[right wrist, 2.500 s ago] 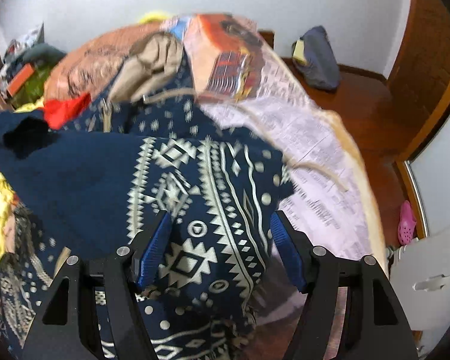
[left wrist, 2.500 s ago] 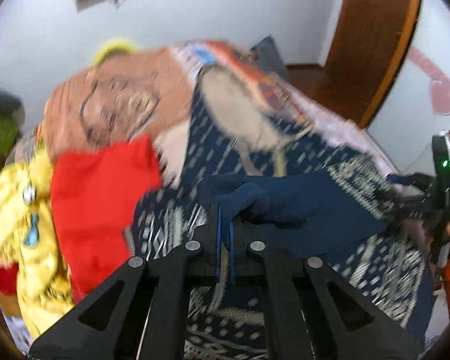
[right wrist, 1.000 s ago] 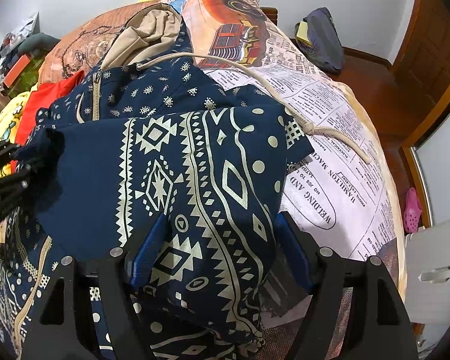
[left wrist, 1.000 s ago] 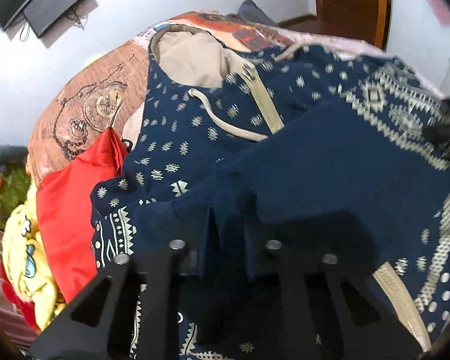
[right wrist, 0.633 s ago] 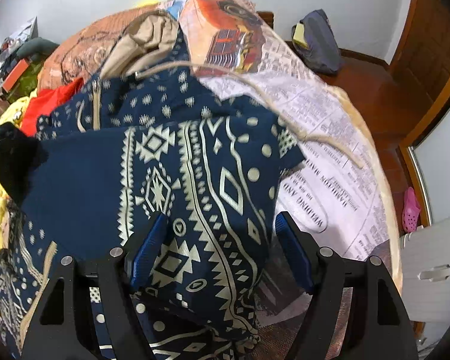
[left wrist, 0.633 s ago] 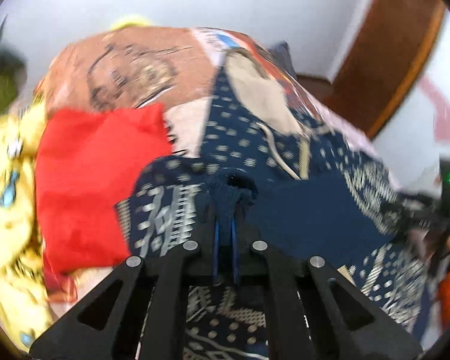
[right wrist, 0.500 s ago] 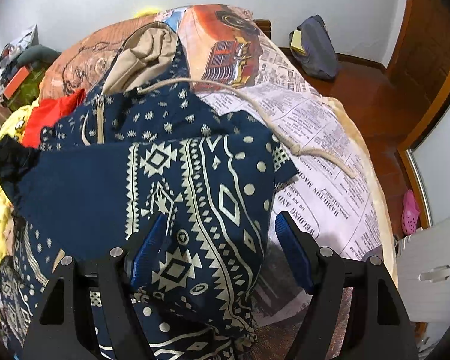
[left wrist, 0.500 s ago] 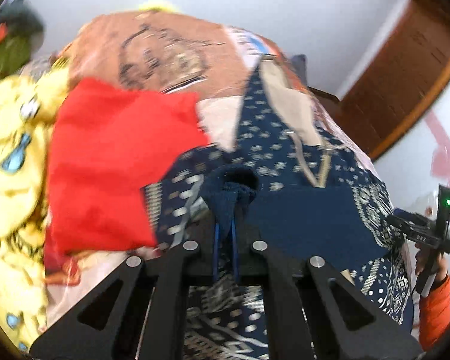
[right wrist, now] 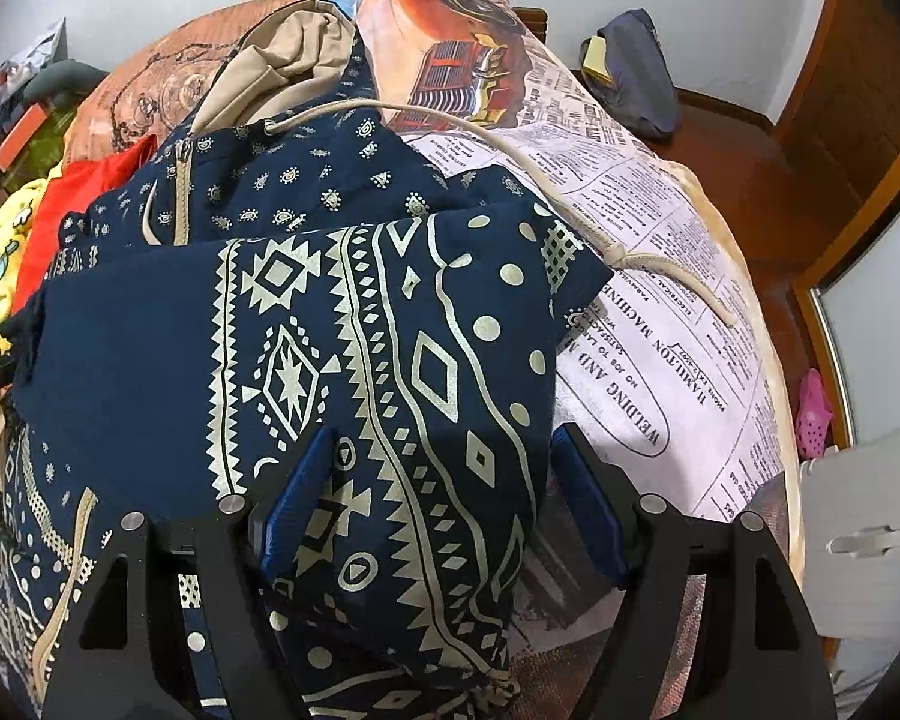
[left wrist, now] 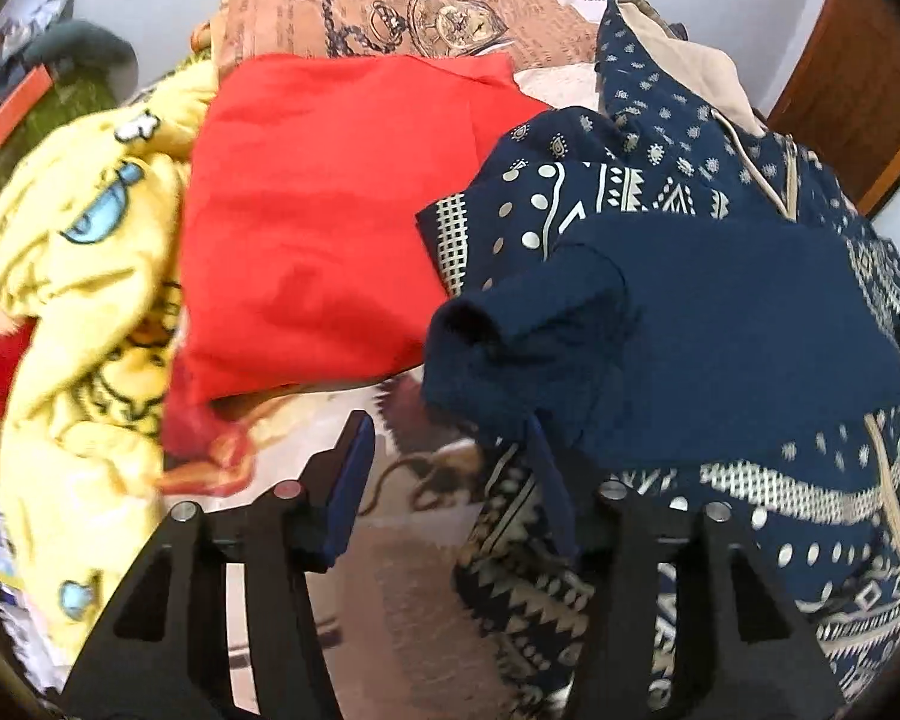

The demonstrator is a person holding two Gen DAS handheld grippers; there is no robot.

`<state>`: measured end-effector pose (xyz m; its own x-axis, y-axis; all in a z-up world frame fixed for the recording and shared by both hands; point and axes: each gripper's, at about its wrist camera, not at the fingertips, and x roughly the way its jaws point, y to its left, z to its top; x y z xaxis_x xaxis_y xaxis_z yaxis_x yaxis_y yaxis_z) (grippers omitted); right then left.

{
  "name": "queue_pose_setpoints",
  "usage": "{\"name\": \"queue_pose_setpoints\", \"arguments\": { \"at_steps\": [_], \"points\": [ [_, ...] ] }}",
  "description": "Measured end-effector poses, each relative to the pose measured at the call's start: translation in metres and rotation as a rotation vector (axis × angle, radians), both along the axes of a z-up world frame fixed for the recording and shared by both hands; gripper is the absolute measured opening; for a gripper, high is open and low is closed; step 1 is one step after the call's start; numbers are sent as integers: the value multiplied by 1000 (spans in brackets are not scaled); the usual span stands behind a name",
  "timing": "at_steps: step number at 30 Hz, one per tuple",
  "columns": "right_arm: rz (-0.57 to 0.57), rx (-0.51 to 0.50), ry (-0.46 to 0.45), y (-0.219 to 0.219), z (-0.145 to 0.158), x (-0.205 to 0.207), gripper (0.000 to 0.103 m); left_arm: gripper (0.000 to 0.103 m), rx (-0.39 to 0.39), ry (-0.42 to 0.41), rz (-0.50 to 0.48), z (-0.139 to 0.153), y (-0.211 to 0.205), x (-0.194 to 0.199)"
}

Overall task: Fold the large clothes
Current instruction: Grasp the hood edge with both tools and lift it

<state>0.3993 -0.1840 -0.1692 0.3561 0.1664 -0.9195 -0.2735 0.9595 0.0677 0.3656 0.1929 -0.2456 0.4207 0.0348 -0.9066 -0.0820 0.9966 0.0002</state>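
A navy hoodie with cream tribal print [right wrist: 354, 312] lies on the bed, its beige-lined hood [right wrist: 294, 66] at the far end. One sleeve is folded across the body; its plain navy cuff [left wrist: 510, 336] rests just ahead of my left gripper [left wrist: 450, 456], which is open and empty. My right gripper [right wrist: 444, 468] is open, its jaws standing either side of the patterned sleeve fold without closing on it. A cream drawstring [right wrist: 618, 252] trails over the bedsheet.
A red garment [left wrist: 330, 210] and a yellow cartoon-print garment [left wrist: 84, 276] lie left of the hoodie. The newspaper-print bedsheet [right wrist: 660, 324] shows on the right. A grey bag [right wrist: 636, 72], a wooden door and a pink shoe [right wrist: 813, 414] are beyond the bed's right edge.
My left gripper has opened and let go of the navy cuff, which now lies on the hoodie. The right gripper has stayed open over the sleeve fold.
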Motion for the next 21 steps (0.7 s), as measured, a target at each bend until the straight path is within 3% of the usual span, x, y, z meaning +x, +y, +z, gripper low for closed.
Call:
{"name": "queue_pose_setpoints", "arguments": {
  "at_steps": [8, 16, 21],
  "points": [
    [8, 41, -80, -2, 38, -1, 72, 59, 74, -110, -40, 65, -7, -5],
    [48, 113, -225, 10, 99, 19, 72, 67, 32, -278, -94, 137, -35, 33],
    [60, 169, -274, 24, 120, 48, 72, 69, -25, -308, -131, 159, -58, 79]
  ]
}}
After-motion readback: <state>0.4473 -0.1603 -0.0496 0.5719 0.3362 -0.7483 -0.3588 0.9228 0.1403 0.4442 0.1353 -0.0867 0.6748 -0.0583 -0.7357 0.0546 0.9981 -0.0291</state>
